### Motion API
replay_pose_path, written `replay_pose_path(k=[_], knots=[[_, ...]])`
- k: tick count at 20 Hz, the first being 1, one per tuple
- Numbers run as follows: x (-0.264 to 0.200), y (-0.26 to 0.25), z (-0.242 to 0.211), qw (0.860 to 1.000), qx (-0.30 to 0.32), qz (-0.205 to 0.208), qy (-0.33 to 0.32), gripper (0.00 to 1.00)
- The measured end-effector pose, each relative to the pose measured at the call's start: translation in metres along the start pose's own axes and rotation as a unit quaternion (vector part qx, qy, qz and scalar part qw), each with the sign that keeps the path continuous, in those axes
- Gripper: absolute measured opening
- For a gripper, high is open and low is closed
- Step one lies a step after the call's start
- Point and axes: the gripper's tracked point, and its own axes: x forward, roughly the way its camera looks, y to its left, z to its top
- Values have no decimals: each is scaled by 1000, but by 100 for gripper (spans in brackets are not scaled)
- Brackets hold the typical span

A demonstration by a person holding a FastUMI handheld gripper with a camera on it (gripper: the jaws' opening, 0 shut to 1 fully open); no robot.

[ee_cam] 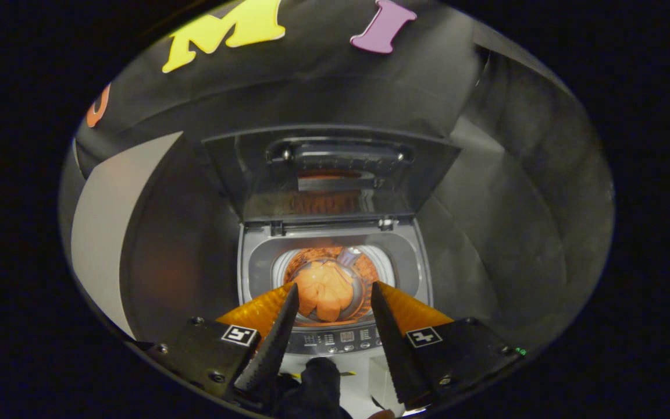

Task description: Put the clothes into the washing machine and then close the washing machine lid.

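A small top-loading washing machine point(330, 343) stands ahead of me with its lid point(335, 174) raised upright at the back. Orange clothes point(324, 289) lie bunched at the bottom of its drum point(364, 270). My gripper point(333, 288) hovers above the machine's front, open, with nothing between its fingers. The two orange-and-black fingers point(280, 317) frame the drum opening, and the clothes show in the gap between them, well below the tips.
The control panel point(338, 337) runs along the machine's front edge, just under the fingers. Black cloth walls close in behind and on both sides. A pale panel point(108, 233) stands at the left. A dark gloved hand point(314, 381) sits low between the finger bases.
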Motion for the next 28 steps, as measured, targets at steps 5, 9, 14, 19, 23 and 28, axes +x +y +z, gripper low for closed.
replay_pose_path(k=[5,9,14,19,23,28], knots=[[-54,-7,33,999,9,-16,-51,90],[-74,-6,90,996,11,9,-88,90],[-53,-4,171,990,-32,12,-137,90],[-7,15,211,985,-41,35,-166,92],[30,22,228,980,-30,72,-182,91],[74,21,227,984,-11,109,-142,92]])
